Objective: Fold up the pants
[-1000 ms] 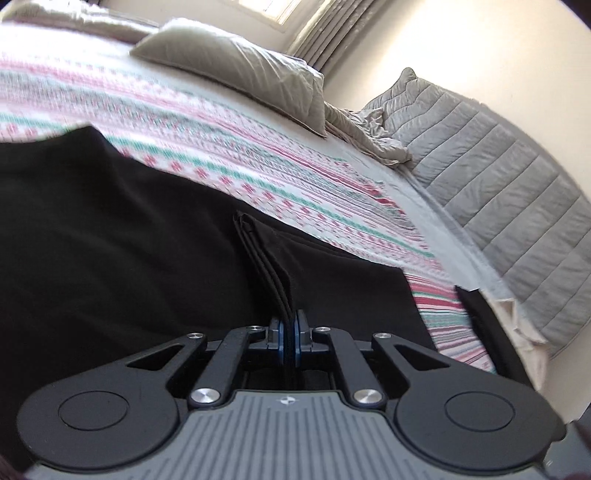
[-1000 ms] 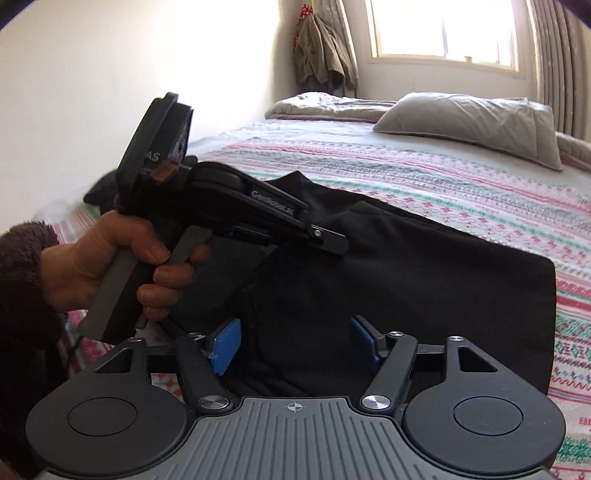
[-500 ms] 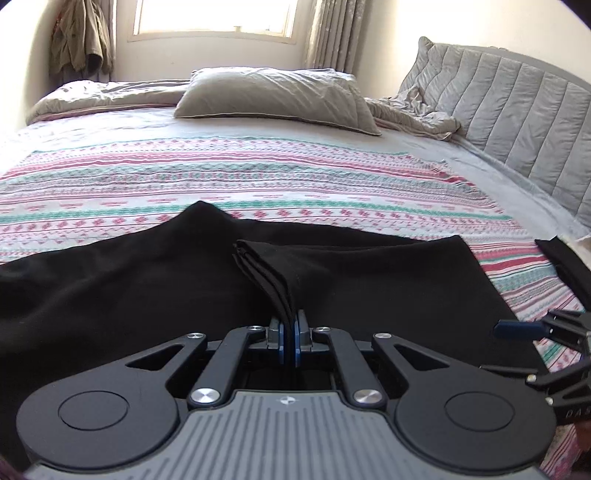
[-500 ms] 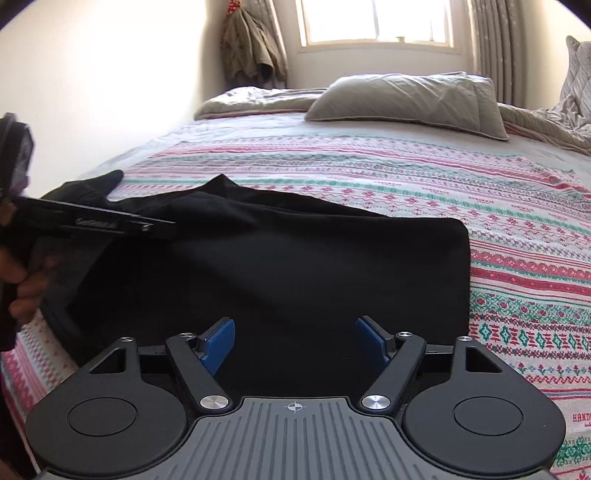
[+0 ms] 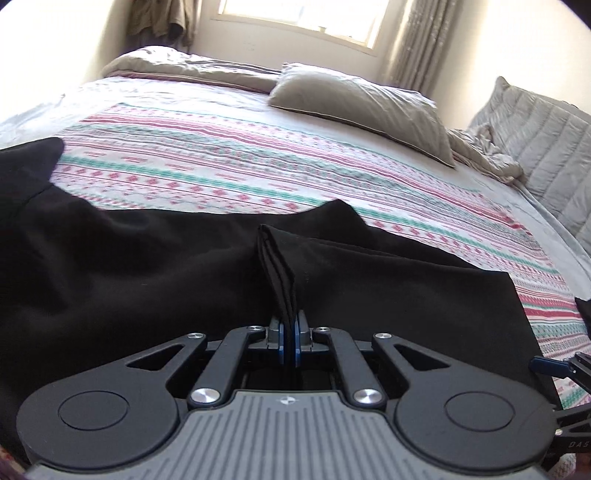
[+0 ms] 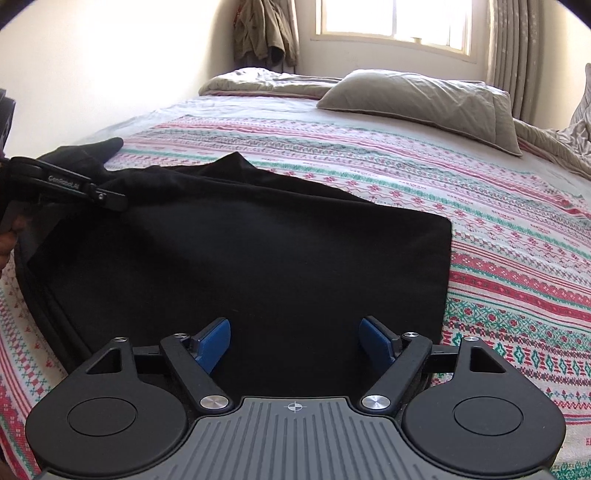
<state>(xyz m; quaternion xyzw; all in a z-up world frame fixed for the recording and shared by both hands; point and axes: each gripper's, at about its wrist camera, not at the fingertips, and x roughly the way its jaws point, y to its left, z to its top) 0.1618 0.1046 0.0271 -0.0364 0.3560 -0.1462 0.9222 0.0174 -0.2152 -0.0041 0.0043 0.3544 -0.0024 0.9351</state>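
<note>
Black pants (image 6: 258, 258) lie folded on a bed with a striped patterned cover (image 6: 498, 236). In the left wrist view the pants (image 5: 129, 280) fill the foreground. My left gripper (image 5: 290, 334) is shut on a bunched edge of the pants, which rises in a pleat from its jaws. It also shows in the right wrist view (image 6: 107, 197) at the left, above the pants' left end. My right gripper (image 6: 295, 341) is open and empty, just above the near edge of the pants. Its fingertip (image 5: 550, 367) shows at the right edge of the left wrist view.
A grey pillow (image 6: 424, 99) and a rumpled blanket (image 6: 258, 81) lie at the far end of the bed. A padded grey headboard (image 5: 554, 147) stands at the right. Clothes (image 6: 264, 33) hang on the wall by the window. Another dark cloth (image 5: 583, 310) lies at the right edge.
My left gripper has swung left, still holding the pants edge. My right gripper stays open and the pants have settled flatter in front of it.
</note>
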